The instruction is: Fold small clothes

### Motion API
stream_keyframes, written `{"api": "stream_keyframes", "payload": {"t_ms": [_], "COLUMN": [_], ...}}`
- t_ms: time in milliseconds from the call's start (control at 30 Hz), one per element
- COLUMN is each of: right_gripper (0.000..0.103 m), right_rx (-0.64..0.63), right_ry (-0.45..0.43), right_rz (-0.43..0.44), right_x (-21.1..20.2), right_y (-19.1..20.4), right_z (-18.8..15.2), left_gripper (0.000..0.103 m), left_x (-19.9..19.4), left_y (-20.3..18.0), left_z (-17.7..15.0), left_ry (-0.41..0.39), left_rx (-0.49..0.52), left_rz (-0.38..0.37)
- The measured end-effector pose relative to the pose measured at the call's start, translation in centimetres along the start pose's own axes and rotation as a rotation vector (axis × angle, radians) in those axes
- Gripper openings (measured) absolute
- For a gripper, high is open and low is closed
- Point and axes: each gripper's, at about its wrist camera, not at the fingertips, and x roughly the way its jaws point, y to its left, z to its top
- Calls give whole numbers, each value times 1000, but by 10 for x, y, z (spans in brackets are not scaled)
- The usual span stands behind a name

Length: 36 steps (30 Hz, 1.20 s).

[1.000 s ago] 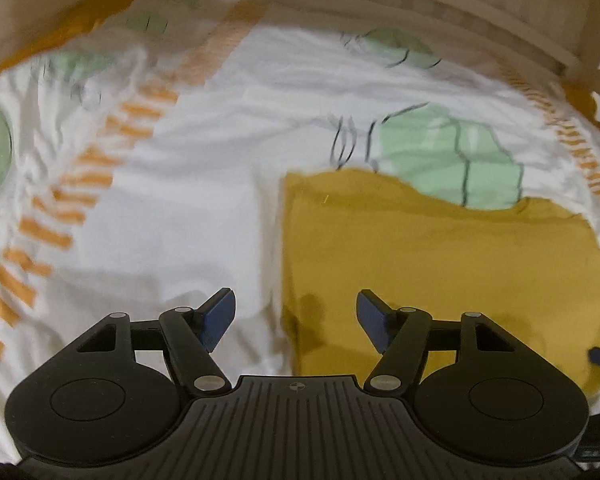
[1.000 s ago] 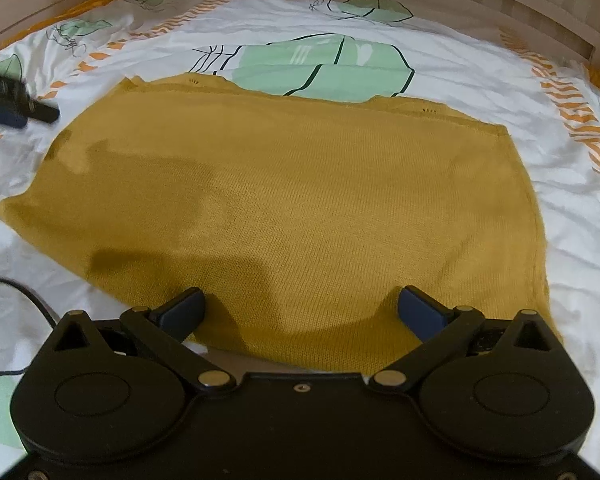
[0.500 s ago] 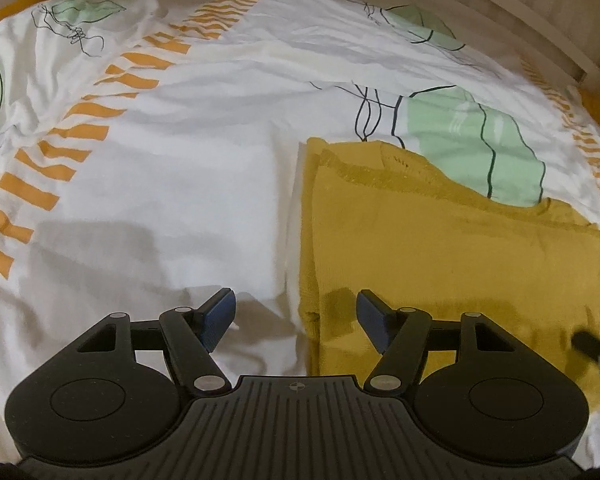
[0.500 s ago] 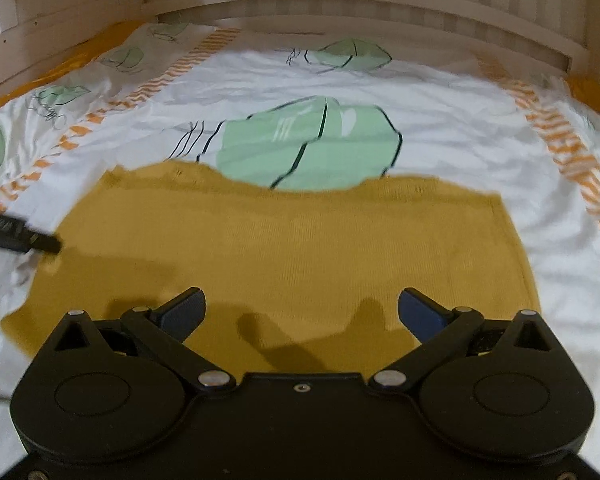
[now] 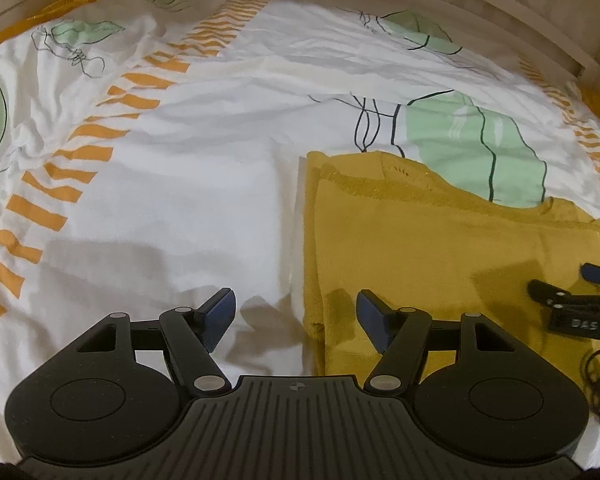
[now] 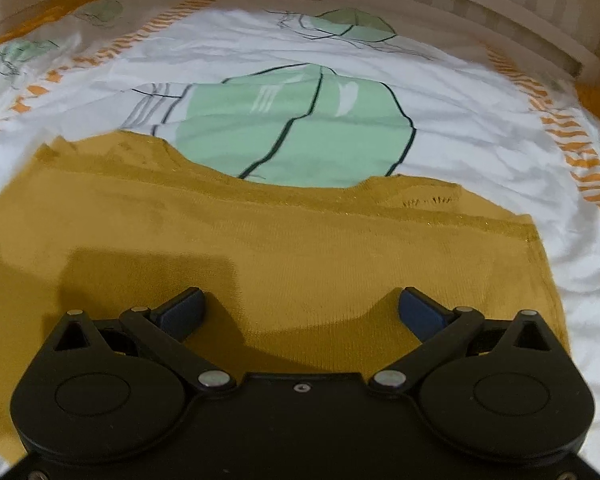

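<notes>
Mustard-yellow knit, the garment [image 5: 440, 248] lies flat on the bed's sheet [image 5: 204, 184], which is white with green leaf prints and orange dashed stripes. Its far edge overlaps the lower part of the big green leaf [image 6: 296, 128] and shows two layers, one edge just behind the other, so the garment appears folded once, though blur in the right wrist view makes that hard to confirm.

Relative to the garment, the left gripper [image 5: 296, 310] hangs over its left edge with jaws spread wide and nothing between them: one finger is over bare sheet, the other over the knit, and the garment's edge runs through the gap. Neither pad presses the cloth.

The right gripper [image 6: 300, 310] is over the garment's near part, jaws released and wide apart, with only flat knit showing between them; whether the tips touch the cloth cannot be told. In the left wrist view this gripper [image 5: 572, 292] shows at the garment's right side.

A pale slatted bed frame [image 6: 420, 8] curves past the sheet beyond the garment's far edge.
</notes>
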Motion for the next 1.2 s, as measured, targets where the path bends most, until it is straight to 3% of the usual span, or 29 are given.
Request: {"api": "stream_keyframes", "payload": {"t_ms": [167, 400, 500, 867, 1200], "right_gripper": [102, 102, 102, 103, 103], "right_rx": [127, 447, 551, 621, 631], "right_ry": [-34, -41, -48, -49, -72], "right_rz": [71, 78, 137, 461, 614], "right_x": [-28, -59, -61, -33, -9], "right_y": [-49, -157, -187, -202, -210], "right_z": [-10, -48, -65, -71, -62], "left_gripper": [66, 66, 66, 66, 66], "left_x": [0, -1, -2, 3, 4], "left_y": [4, 8, 7, 8, 10], "left_z": [1, 3, 2, 0, 1], "left_ry": [-6, -4, -5, 15, 23], "left_rx": [-9, -33, -29, -30, -42], "left_rz": [6, -11, -17, -21, -35]}}
